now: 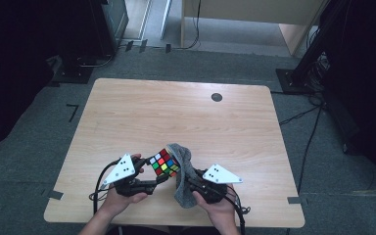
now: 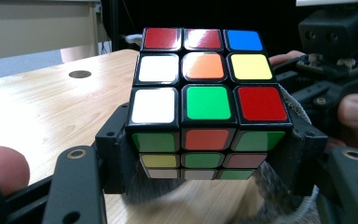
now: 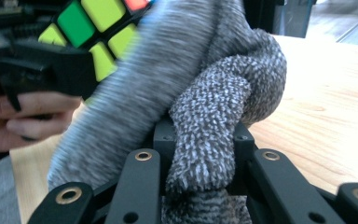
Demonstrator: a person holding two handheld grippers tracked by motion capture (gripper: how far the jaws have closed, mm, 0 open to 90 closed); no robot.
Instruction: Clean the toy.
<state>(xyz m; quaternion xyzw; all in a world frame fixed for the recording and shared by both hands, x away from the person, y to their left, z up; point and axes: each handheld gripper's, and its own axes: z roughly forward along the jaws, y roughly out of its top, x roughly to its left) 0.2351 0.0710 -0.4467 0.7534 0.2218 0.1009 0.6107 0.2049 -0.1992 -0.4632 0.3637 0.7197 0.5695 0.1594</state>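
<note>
Grey knitted cloth (image 3: 205, 121) is pinched in the right gripper (image 1: 192, 182) and drapes against the right side of the scrambled puzzle cube (image 2: 205, 107). That cube (white, orange, green and red tiles facing up) is clamped between the jaws of the left gripper (image 1: 152, 182), above the near edge of the wooden table (image 1: 176, 112).
</note>
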